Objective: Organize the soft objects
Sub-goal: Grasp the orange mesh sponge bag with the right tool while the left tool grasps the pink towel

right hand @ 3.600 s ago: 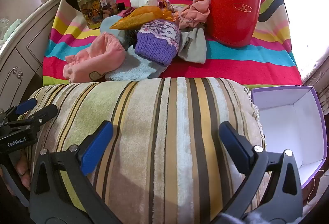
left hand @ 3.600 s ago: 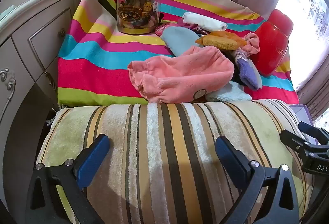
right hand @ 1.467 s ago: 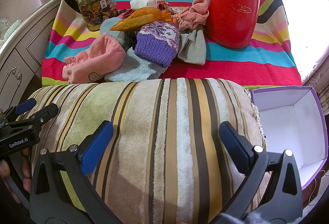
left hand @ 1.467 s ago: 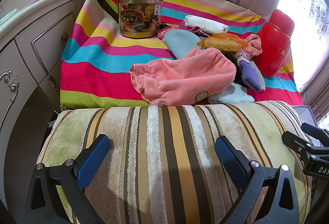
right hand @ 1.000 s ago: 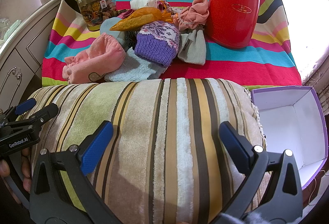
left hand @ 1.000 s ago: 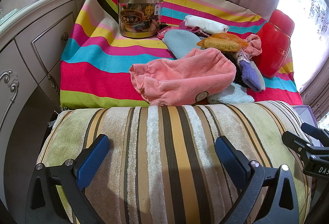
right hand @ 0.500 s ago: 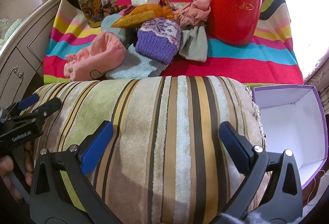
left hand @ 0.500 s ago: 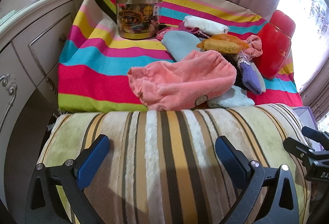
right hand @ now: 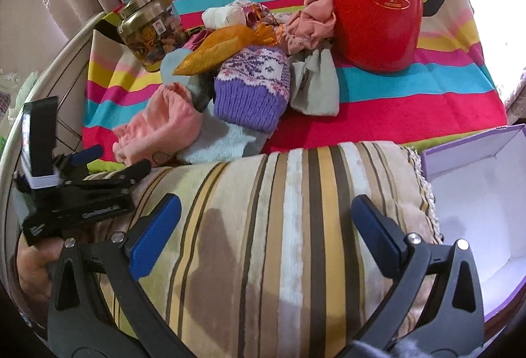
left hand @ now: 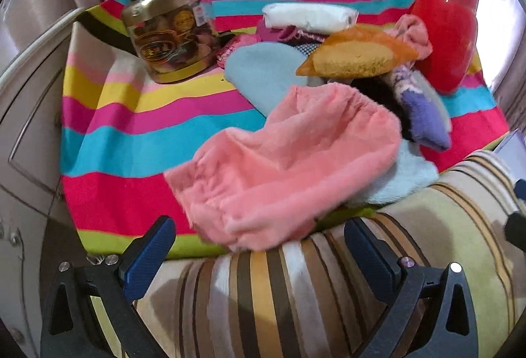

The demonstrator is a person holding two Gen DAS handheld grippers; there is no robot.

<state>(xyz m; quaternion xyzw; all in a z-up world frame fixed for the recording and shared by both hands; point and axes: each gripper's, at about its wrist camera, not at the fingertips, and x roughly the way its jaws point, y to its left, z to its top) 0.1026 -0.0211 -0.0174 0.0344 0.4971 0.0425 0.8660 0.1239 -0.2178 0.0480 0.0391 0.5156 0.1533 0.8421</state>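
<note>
I've got both tools parked over the striped cushion [right hand: 296,226], which I'll use as my ref point. Left tool [left hand: 259,254]: jaws spread wide, nothing btwn them, hovering at the cushion's left end just in front of the pink fleece cap [left hand: 289,160]. Right tool [right hand: 266,226]: also wide apart, empty, over the cushion's middle; can't tell if the pads touch the fabric.

Soft stuff sits in a heap on the worktop, directly behind the cushion, on the rainbow-striped cloth [right hand: 394,108]. Pink cap is at the heap's left-front, its edge draped onto the cushion in the left view. Light blue fuzzy cloth [right hand: 223,144] is beside it, touching the cushion's back edge. Purple knit hat [right hand: 253,91] is on top of the blue cloth, w/ a grey-green cloth [right hand: 315,88] to its right. Orange pouch [right hand: 223,49] lies across the top of the heap; crumpled salmon cloth [right hand: 309,19] and white roll [left hand: 309,17] are further back.

Behind the heap: glass jar [right hand: 151,29] back-left, red flask [right hand: 378,3] back-right. Open purple box [right hand: 476,210] w/ white inside is just right of the cushion.
</note>
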